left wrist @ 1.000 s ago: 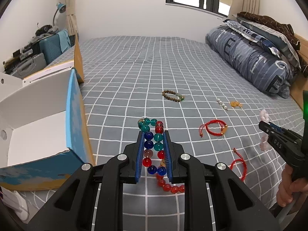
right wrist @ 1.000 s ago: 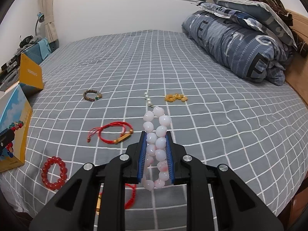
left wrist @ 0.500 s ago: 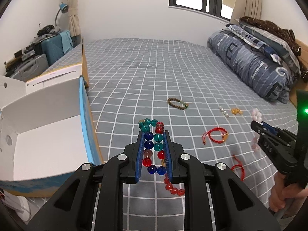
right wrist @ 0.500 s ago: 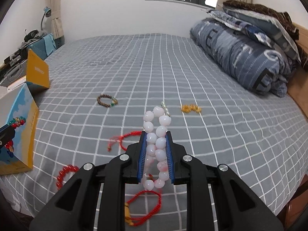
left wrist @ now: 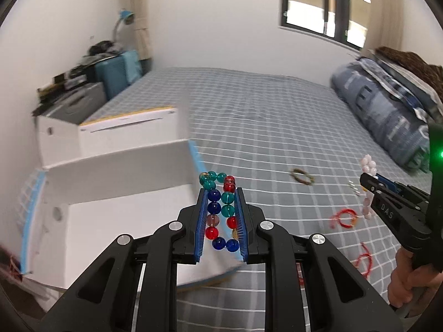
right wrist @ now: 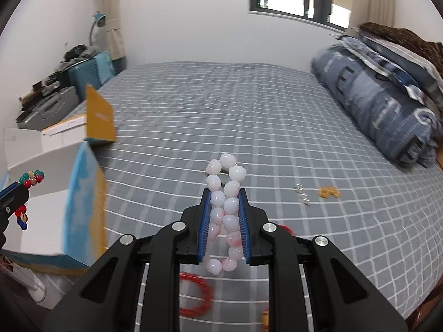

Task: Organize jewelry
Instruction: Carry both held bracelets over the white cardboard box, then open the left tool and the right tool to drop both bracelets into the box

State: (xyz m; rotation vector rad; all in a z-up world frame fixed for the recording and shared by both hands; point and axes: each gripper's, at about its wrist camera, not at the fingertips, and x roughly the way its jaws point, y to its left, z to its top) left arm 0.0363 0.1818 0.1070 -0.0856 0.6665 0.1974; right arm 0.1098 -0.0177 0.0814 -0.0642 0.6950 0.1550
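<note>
Right now, my left gripper (left wrist: 220,218): pads pinched in on the multicoloured bead bracelet (left wrist: 220,210), low centre of the left wrist frame, its top loop poking out above the tips.
My right gripper (right wrist: 224,221): closed likewise on the pale pink bead bracelet (right wrist: 224,213), centre of the right wrist frame, flattened into two rows between the pads.
How they handle: I judge both light, with hard, glossy round beads that could roll or slip from a loose pinch; the strings look flexible, so each loop sags and swings. Best held across both strands mid-loop, as now, not by a single bead.
Where they sit: both bracelets are held in the air above the bed (right wrist: 249,127); the coloured one is over the near corner of the open white box (left wrist: 116,221), lower left of frame.
Left view only: a brown bead bracelet (left wrist: 302,176) right of centre, red cord bracelets (left wrist: 343,218) lower right, and my right gripper seen side-on.
Right view only: an orange trinket (right wrist: 329,192) and small pearl piece (right wrist: 302,196) at right, a red bead bracelet (right wrist: 198,294) blurred at bottom, the box's blue side (right wrist: 83,202), and my left gripper at the left edge.
</note>
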